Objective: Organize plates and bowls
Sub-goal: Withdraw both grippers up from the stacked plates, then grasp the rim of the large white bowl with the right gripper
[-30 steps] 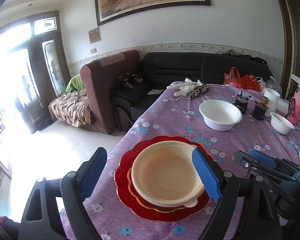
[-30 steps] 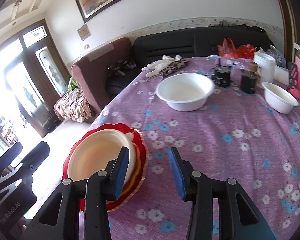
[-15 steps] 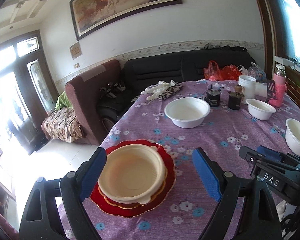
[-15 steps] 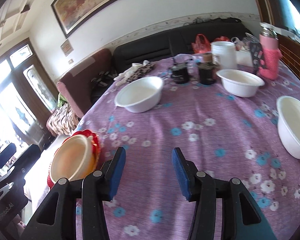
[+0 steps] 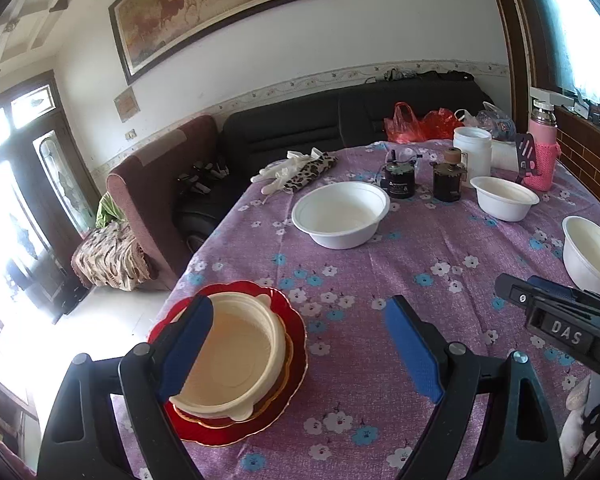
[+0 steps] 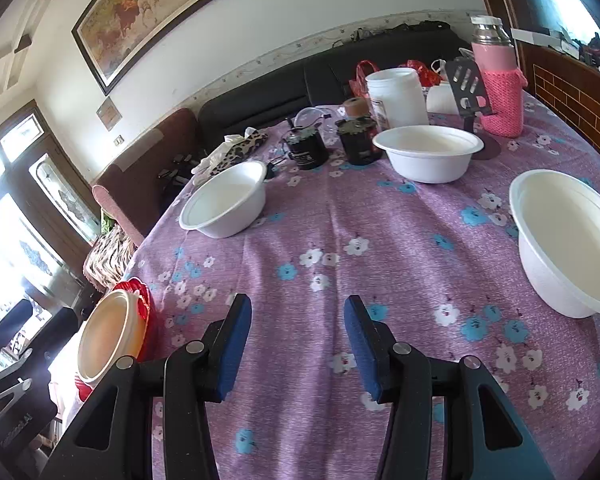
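Nearest in the left wrist view, the left claw (image 5: 300, 344) is spread wide with nothing between its blue pads; its left pad (image 5: 186, 346) overlaps the near rim of a cream plate (image 5: 236, 360) in the picture, though whether it touches cannot be told. That cream plate sits on top of a stack, a gold-edged plate under it and a red scalloped plate (image 5: 288, 384) at the bottom, at the near left edge of the tabletop (image 5: 380, 264), which is covered by a purple flowered cloth.

The right claw (image 6: 296, 344) is empty too — its jaws have just been opening and now stand partly apart over bare cloth, well right of the stack.

Farther out stand three white bowls, well apart from each other: one at the right edge near the right claw (image 6: 568, 240), a wide one mid-table (image 5: 340, 214), and a smaller one beyond it to the right (image 5: 504, 198).

Behind the bowls are two dark jars (image 5: 398, 178), a white tub (image 5: 472, 156), a black spatula (image 6: 470, 84) and a flask in a pink knitted sleeve (image 5: 542, 152). At the far left corner lie white gloves (image 5: 284, 170) on a leopard-print pouch — beyond the tabletop, a black sofa (image 5: 320, 128), a maroon armchair (image 5: 152, 188) and a framed painting (image 5: 216, 12) on the wall.
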`<state>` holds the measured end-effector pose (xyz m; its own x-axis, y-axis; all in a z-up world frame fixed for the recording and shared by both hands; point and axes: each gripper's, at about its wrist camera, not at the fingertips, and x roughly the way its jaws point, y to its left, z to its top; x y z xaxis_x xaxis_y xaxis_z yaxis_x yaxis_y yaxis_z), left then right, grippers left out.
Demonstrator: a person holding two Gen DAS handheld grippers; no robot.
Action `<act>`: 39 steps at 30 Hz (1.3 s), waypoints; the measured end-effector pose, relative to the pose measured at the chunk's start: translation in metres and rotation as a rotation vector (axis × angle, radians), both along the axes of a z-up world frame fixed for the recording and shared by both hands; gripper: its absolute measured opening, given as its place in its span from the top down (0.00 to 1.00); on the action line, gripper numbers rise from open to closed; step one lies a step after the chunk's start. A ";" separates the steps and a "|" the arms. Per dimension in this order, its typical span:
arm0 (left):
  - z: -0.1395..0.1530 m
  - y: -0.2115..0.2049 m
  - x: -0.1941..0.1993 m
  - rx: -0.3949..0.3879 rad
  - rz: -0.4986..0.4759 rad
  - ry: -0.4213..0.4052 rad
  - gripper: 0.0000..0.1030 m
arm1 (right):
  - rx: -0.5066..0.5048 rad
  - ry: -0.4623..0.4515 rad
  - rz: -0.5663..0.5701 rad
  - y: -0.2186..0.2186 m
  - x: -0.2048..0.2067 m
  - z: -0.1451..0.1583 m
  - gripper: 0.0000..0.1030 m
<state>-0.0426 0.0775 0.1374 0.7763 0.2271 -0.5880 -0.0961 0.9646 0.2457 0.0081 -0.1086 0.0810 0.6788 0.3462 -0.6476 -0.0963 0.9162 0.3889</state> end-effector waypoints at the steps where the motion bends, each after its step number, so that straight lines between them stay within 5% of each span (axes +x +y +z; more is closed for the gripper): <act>1: -0.001 -0.001 0.000 -0.008 -0.008 0.006 0.15 | 0.004 0.001 -0.001 -0.005 -0.001 0.000 0.49; 5: -0.009 -0.008 0.001 -0.054 -0.057 0.024 0.15 | 0.036 -0.044 -0.062 -0.046 -0.016 0.011 0.49; 11: -0.026 -0.023 0.008 -0.138 -0.119 0.077 0.15 | 0.057 -0.166 -0.404 -0.159 -0.044 0.036 0.39; 17: -0.038 -0.037 0.012 -0.172 -0.155 0.102 0.15 | 0.036 -0.065 -0.655 -0.231 -0.033 -0.002 0.39; 22: -0.047 -0.046 0.018 -0.229 -0.174 0.122 0.15 | 0.083 0.079 -0.618 -0.245 -0.007 -0.037 0.40; 24: -0.052 -0.050 0.022 -0.245 -0.178 0.145 0.15 | 0.100 0.101 -0.582 -0.243 0.000 -0.044 0.51; 26: -0.057 -0.054 0.027 -0.275 -0.191 0.181 0.15 | 0.115 0.126 -0.542 -0.238 0.005 -0.049 0.75; 29: -0.061 -0.057 0.028 -0.300 -0.202 0.199 0.15 | 0.101 0.147 -0.506 -0.229 0.008 -0.053 0.90; 39: -0.065 -0.048 0.040 -0.390 -0.185 0.237 0.15 | 0.122 0.119 -0.185 -0.162 0.018 -0.051 0.91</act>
<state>-0.0024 0.0297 0.0723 0.6175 -0.1744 -0.7670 0.1009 0.9846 -0.1426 0.0258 -0.2706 0.0304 0.6596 0.3033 -0.6877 0.1219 0.8597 0.4960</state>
